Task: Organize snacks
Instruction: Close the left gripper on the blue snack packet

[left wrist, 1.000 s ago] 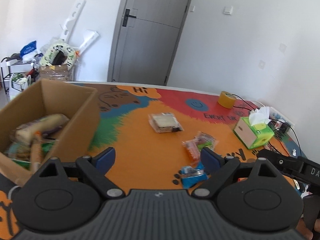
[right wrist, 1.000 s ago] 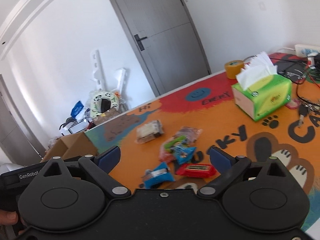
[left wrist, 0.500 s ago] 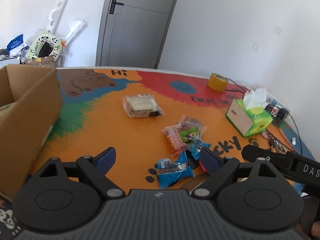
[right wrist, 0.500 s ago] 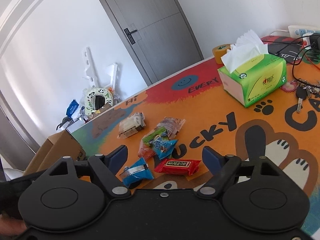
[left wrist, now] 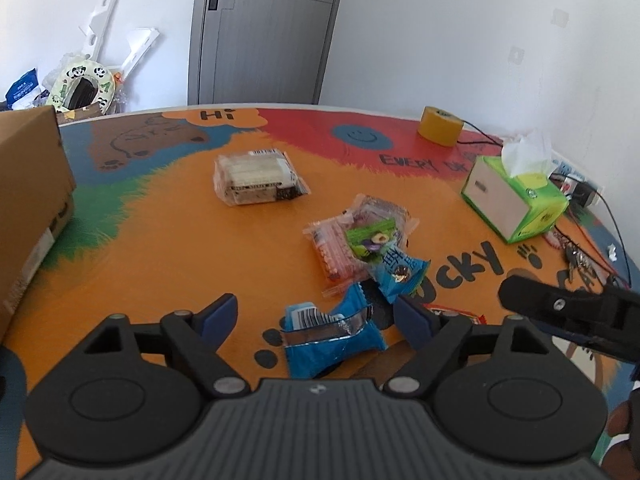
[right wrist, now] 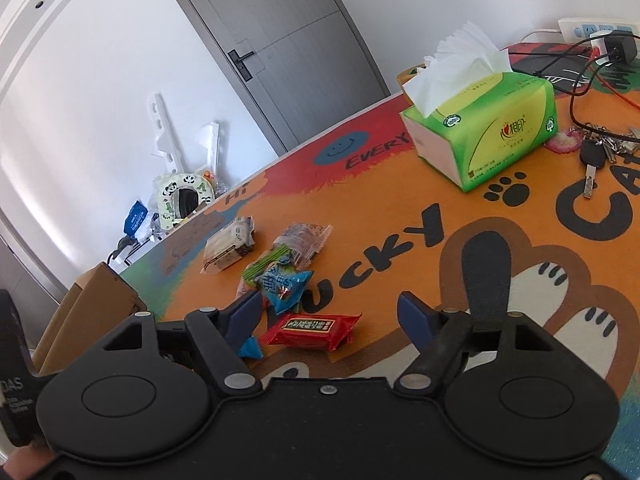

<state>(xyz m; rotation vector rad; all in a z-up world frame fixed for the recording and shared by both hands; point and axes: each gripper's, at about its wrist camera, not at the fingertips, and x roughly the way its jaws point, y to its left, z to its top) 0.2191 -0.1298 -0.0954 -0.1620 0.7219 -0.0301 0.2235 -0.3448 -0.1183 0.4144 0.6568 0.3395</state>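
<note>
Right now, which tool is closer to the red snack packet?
Right. The right tool hangs just over the red snack packet, which lies between its open fingers. The left tool sits beside it, over the blue packet.

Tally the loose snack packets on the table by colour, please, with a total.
Blue packets: 2
Red packet: 1
Green packet: 1
Clear packet of pink sticks: 1
Clear packet of pale biscuits: 1
Total: 6
</note>
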